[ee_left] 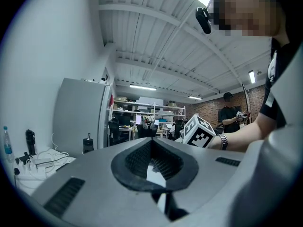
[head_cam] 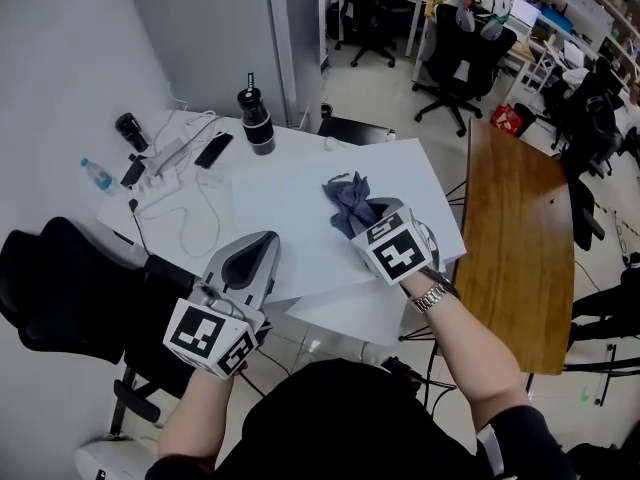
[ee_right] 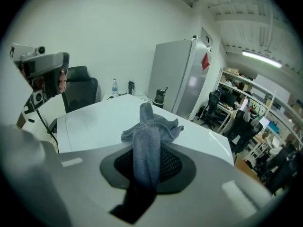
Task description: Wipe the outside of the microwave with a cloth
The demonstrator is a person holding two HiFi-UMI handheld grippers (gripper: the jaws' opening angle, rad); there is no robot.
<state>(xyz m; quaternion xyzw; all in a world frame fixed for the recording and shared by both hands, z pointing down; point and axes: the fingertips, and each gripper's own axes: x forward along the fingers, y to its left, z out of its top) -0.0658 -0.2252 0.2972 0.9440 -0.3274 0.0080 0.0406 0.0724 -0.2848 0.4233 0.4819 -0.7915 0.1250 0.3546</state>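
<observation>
The microwave is a white box seen from above, with its flat top facing me; in the right gripper view its top spreads out ahead of the jaws. My right gripper hangs over the right part of that top, shut on a blue-grey cloth. The bunched cloth sticks up out of the jaws of the right gripper. My left gripper is shut and holds nothing, near the top's front left edge. The left gripper points level across the top.
Behind the microwave the white table carries a black bottle, a phone, a power strip with cables and a small water bottle. A black chair is at the left, a wooden table at the right.
</observation>
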